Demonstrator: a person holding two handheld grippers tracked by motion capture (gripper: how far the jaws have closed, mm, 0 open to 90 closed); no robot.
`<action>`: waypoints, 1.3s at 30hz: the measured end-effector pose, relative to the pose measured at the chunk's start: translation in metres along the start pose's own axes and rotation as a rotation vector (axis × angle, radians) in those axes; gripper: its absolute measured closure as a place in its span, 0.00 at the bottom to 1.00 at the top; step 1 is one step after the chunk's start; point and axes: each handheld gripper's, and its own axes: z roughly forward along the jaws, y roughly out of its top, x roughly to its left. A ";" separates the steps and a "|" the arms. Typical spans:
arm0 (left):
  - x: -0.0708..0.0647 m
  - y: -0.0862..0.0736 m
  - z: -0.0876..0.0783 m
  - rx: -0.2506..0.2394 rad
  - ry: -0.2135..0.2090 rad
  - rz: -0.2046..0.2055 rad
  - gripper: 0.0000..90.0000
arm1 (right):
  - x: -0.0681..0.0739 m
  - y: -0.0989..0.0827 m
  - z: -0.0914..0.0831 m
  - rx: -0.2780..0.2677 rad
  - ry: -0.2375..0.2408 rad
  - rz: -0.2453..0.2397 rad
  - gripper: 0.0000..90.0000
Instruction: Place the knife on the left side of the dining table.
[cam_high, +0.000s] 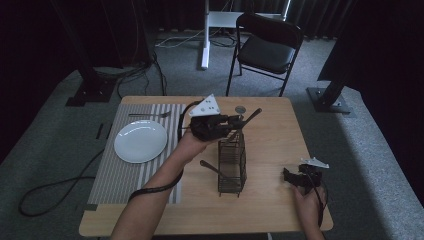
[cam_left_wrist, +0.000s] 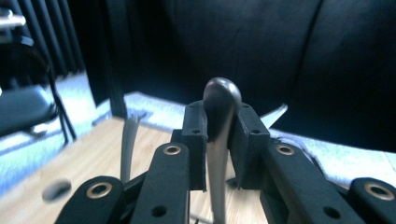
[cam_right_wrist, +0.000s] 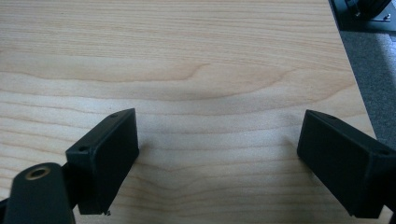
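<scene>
My left gripper hovers over the top of a tall black wire cutlery basket standing mid-table. It is shut on a grey spoon that slants up to the right. In the left gripper view the spoon's bowl sticks up above the pads, which press on its neck from both sides. Another utensil's handle leans out of the basket to the left. Near the table's front right corner my right gripper rests low, and its jaws stand wide open over bare wood.
A white plate and a fork lie on a striped placemat on the left half of the table. A small round object sits near the far edge. A black chair stands beyond the table.
</scene>
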 end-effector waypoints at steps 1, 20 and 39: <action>0.000 0.000 0.000 0.000 0.000 0.000 0.87 | 0.000 0.000 0.000 0.000 0.000 0.000 0.13; 0.006 0.027 -0.037 -0.077 0.045 -0.046 0.93 | 0.000 0.000 0.000 0.000 0.000 0.001 0.13; 0.019 0.017 -0.093 -0.076 0.303 -0.079 0.93 | 0.000 0.000 0.000 0.001 0.001 0.000 0.13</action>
